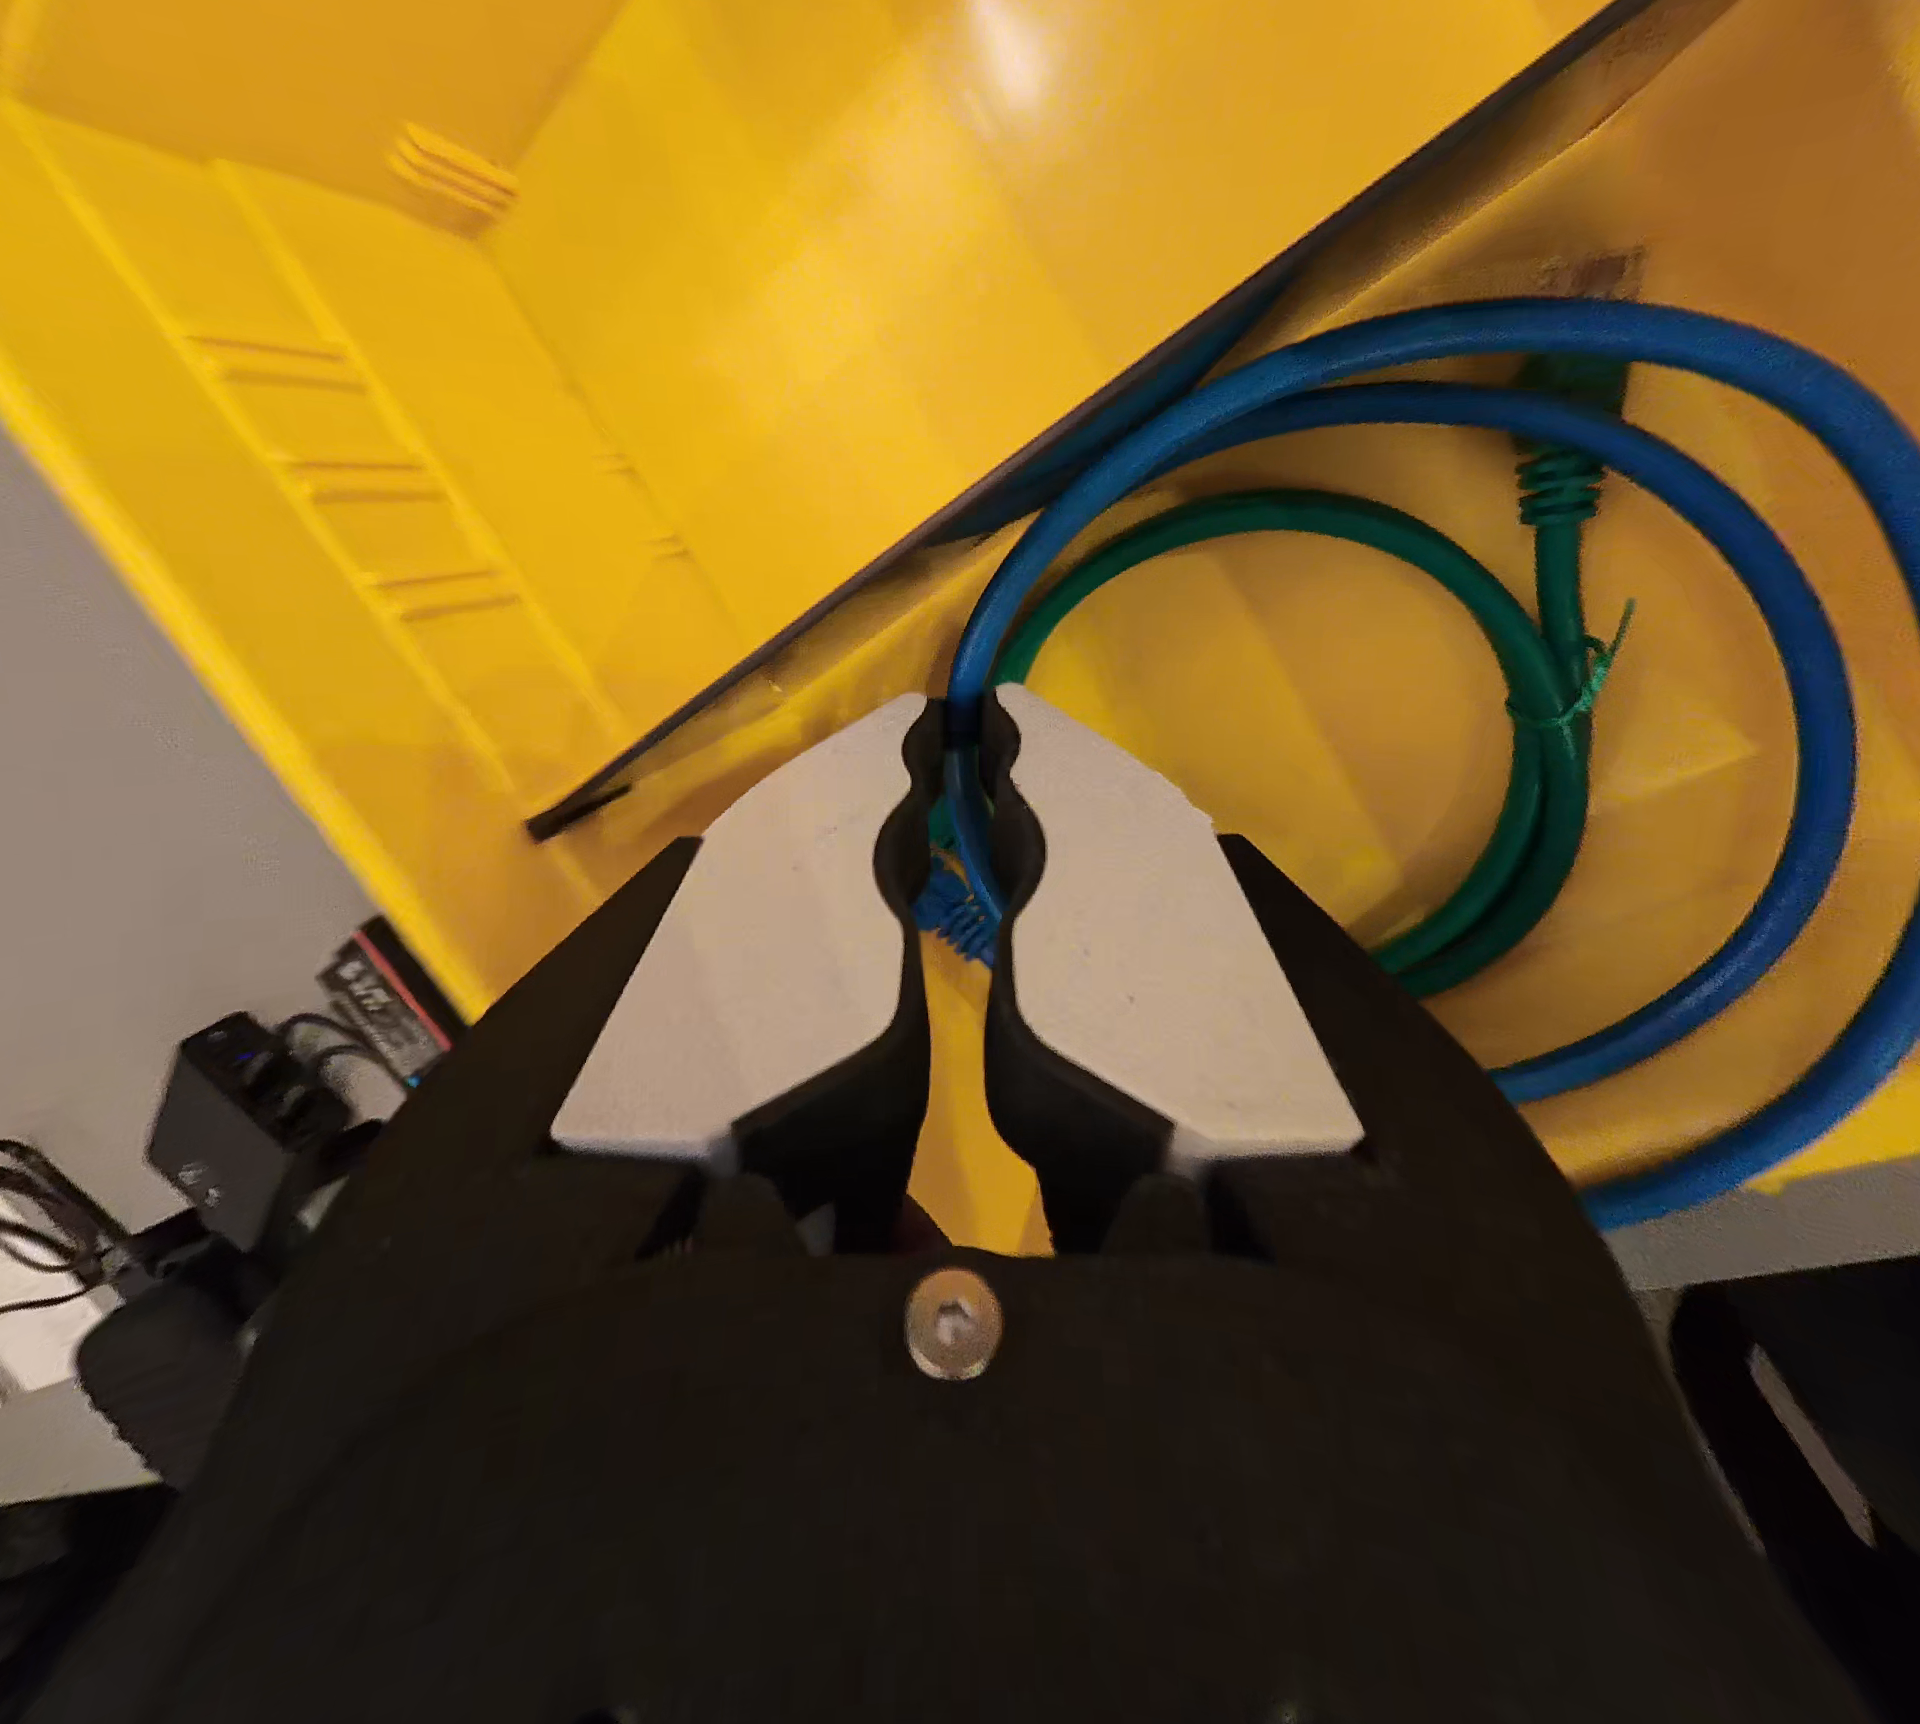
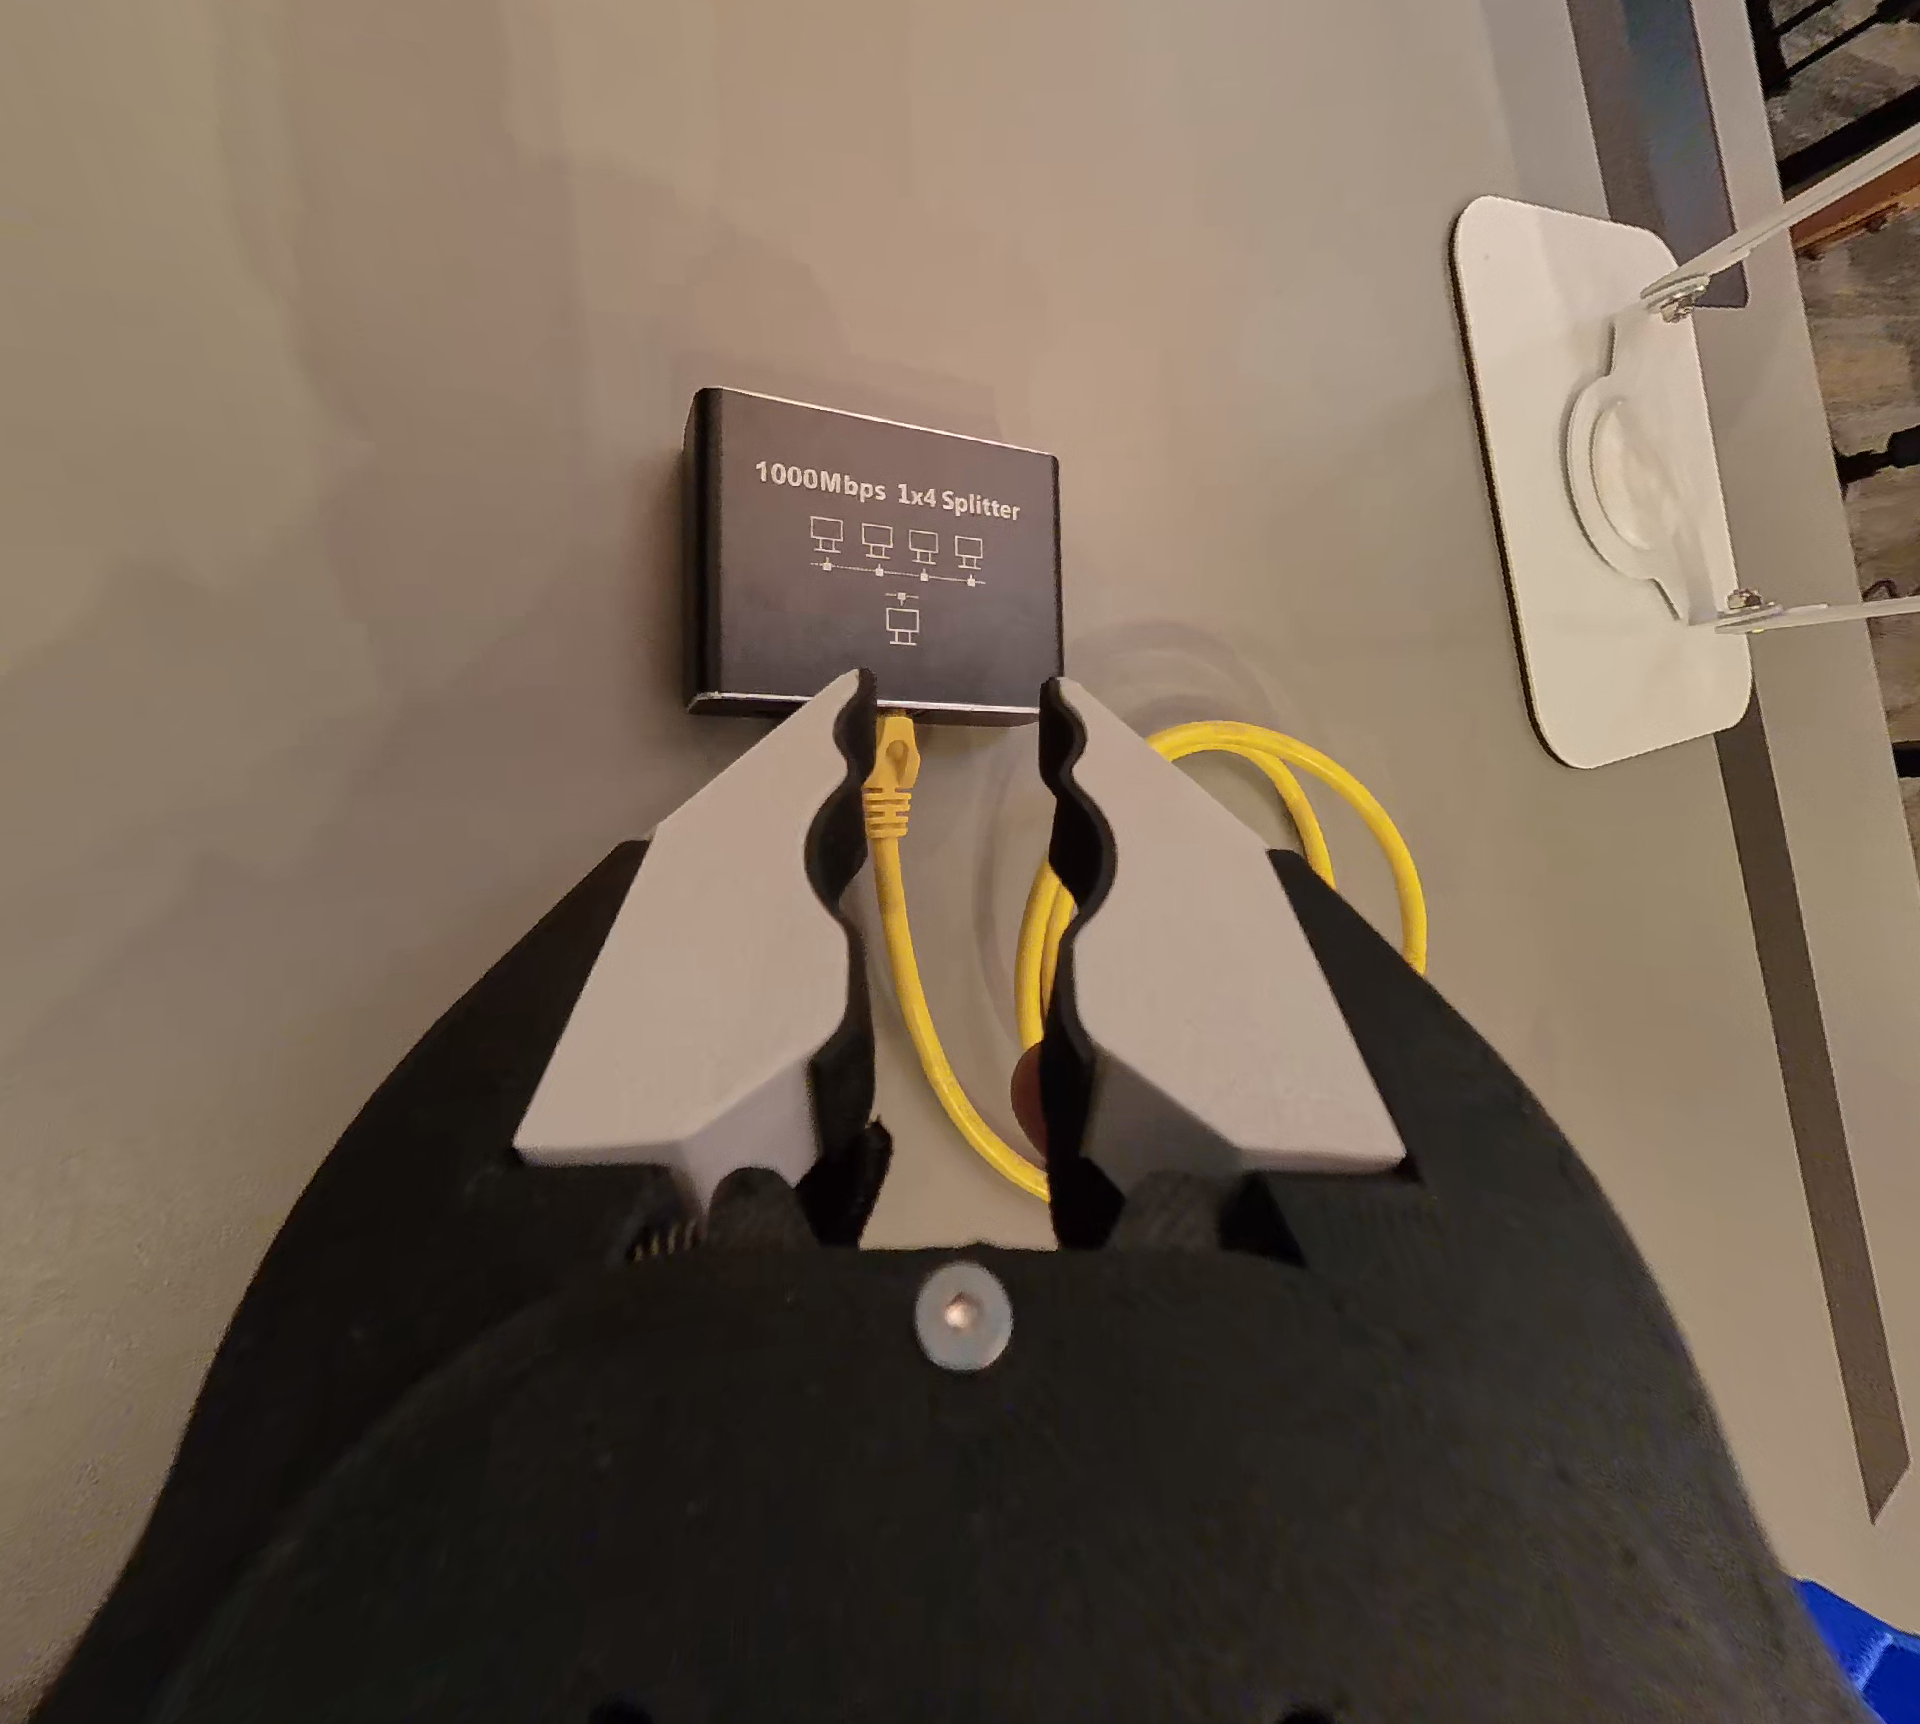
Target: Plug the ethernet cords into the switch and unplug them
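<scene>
Left tool (image 1: 968,713) is clenched on the blue ethernet cord (image 1: 1704,666), fingertips pinching the cable near its plug, over a yellow bin (image 1: 727,220). The blue coil lies in the bin's compartment on the near side of a dark divider (image 1: 1143,386), with a green ethernet cord (image 1: 1475,604) looped inside it, both touching. Frame is motion-blurred.

Right tool (image 2: 951,687) is released, jaws spread wide, hovering just behind the black switch (image 2: 873,552), which sits mid-worktop (image 2: 416,324). The yellow ethernet cord (image 2: 1382,833) has its plug (image 2: 894,765) seated in the switch's near face, close to the left finger; the rest coils to the right on the worktop. A white stand base (image 2: 1538,427) sits near the worktop's right edge.

Step in hand, as judged: lifting the blue cord out for plugging. To do it well: lift slowly so the green loop doesn't drag along, regrip at the plug boot rather than the cable, and align it square to a free port. The right tool could brace the switch, since it looks light and may slide when pushed.
</scene>
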Motion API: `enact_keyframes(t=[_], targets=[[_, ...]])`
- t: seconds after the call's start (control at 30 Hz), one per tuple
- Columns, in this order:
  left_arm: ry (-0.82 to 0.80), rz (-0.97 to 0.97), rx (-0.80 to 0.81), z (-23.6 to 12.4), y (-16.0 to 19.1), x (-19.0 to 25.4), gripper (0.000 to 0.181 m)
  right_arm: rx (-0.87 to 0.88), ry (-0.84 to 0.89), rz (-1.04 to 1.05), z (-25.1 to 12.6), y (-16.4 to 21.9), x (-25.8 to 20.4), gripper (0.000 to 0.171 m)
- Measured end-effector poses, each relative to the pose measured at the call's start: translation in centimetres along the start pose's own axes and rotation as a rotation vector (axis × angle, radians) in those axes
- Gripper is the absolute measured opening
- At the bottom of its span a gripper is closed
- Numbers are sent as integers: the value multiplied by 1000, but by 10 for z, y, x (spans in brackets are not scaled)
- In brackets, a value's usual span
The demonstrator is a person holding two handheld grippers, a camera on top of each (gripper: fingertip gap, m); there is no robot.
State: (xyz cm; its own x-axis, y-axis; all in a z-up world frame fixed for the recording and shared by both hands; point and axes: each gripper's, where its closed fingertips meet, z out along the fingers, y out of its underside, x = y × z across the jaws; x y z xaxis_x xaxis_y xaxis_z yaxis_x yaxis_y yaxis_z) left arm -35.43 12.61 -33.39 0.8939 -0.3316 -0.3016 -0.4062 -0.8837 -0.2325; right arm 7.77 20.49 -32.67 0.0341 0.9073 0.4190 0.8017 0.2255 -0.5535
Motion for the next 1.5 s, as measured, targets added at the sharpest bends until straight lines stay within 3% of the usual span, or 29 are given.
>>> enact_keyframes(t=[0.27,0.6,0.9,1.1,1.5], targets=[[-82,29,205,-71,-32,-15,5,18,13,-2,-2,-6,2,26],[-325,78,481,-183,-75,-24,5,58,39,13,-8,-15,8,25],[-399,172,820,-256,-122,10,5,100,105,48,-17,-26,21,27],[-297,353,930,-263,-161,83,5,157,169,137,-30,-32,40,26],[-308,913,1053,-218,-203,238,5,330,246,268,-54,-50,65,31]])
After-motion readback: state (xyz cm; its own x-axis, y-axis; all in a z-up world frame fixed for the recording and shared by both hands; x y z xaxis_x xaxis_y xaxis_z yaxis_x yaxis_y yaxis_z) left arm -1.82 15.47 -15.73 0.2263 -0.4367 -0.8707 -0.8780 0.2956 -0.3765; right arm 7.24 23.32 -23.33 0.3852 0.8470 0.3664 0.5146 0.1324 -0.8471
